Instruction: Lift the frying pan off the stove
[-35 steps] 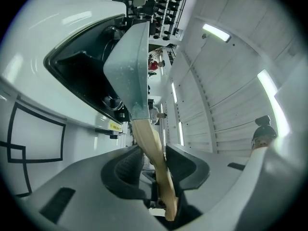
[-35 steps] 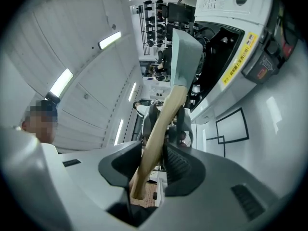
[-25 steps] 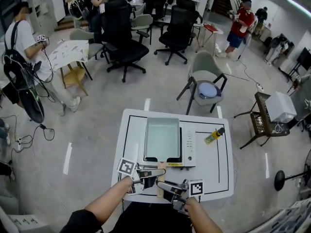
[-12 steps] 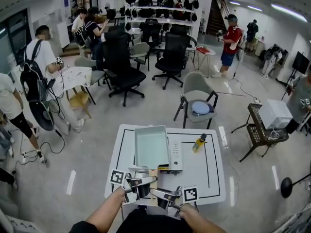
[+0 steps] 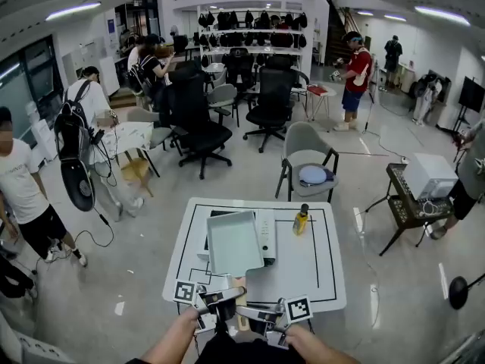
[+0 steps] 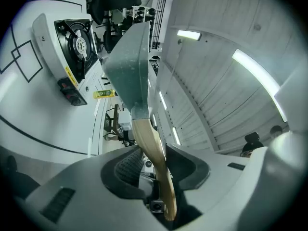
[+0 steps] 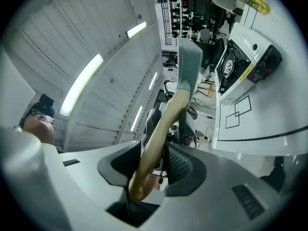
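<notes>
A pale green rectangular frying pan [image 5: 235, 243] with a wooden handle [image 5: 240, 312] hangs tilted in the air above the white gas stove [image 5: 266, 230]. My left gripper [image 5: 224, 297] and right gripper [image 5: 258, 315] are both shut on the handle, side by side. In the left gripper view the handle [image 6: 151, 148] runs between the jaws of the left gripper [image 6: 154, 165] up to the pan [image 6: 127, 66], with the stove's burner [image 6: 77, 44] bare below. In the right gripper view the right gripper's [image 7: 153, 165] jaws have just been opening a little, with the handle [image 7: 161, 129] still between them.
The stove stands on a white table [image 5: 318, 271] marked with black lines. A yellow bottle [image 5: 301, 220] stands to the right of the stove. A grey chair [image 5: 307, 154] sits beyond the table, a cart [image 5: 413, 196] to its right, and people stand around.
Both grippers have risen with the handle. The pan has come up off the stove and tilted, so the burner shows. The head view has swung upward.
</notes>
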`<state>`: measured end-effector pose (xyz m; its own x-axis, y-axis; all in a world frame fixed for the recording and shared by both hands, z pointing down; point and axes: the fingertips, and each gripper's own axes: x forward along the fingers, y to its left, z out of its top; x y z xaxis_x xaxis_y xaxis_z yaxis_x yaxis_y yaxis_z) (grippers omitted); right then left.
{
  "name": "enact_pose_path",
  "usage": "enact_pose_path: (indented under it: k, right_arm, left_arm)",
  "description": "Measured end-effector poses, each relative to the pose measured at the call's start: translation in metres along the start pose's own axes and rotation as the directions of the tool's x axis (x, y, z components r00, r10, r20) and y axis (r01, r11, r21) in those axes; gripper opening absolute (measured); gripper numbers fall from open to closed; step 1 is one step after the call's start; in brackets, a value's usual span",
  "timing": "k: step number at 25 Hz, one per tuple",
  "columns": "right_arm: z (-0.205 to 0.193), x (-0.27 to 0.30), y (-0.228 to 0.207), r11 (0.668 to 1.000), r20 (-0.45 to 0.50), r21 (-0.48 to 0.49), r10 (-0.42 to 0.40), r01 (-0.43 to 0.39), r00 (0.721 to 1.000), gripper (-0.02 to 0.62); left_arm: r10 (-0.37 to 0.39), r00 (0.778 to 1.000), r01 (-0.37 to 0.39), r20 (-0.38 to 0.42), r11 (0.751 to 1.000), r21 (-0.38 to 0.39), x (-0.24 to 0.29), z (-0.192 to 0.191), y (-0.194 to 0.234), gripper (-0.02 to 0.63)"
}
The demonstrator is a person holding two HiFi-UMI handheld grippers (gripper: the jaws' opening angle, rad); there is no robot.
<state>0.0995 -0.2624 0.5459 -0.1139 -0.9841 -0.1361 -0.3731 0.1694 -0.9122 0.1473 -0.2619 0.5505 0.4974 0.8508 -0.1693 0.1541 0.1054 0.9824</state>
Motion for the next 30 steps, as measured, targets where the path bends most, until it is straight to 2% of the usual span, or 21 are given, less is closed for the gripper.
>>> enact_pose_path:
  k: [7, 12, 19, 25, 30]
  right_arm:
    - [-0.039, -0.015, 0.024, 1.0, -0.027, 0.019, 0.002, -0.002, 1.0, 0.164]
    - [-0.063, -0.014, 0.026, 1.0, -0.032, -0.007, -0.019, 0.019, 0.999, 0.166]
    - [-0.106, 0.001, 0.031, 0.999, 0.027, 0.03, -0.028, 0.027, 0.999, 0.169]
    - [-0.146, 0.017, 0.046, 1.0, 0.047, 0.015, -0.023, 0.022, 0.999, 0.169]
    - [-0.177, 0.021, 0.049, 0.999, 0.062, 0.027, -0.03, 0.029, 0.998, 0.172]
  left_arm:
    - [0.022, 1.0, -0.022, -0.012, 1.0, -0.012, -0.003, -0.048, -0.009, 0.153]
    - [0.017, 1.0, -0.017, -0.027, 1.0, -0.004, -0.015, -0.069, -0.006, 0.153]
    - [0.01, 0.998, -0.012, -0.06, 0.999, -0.03, -0.047, -0.102, -0.005, 0.155]
    - [-0.013, 0.996, 0.01, -0.093, 1.0, -0.028, -0.074, -0.135, -0.011, 0.155]
    - [0.01, 0.993, -0.015, -0.12, 0.999, -0.04, -0.091, -0.163, -0.01, 0.16]
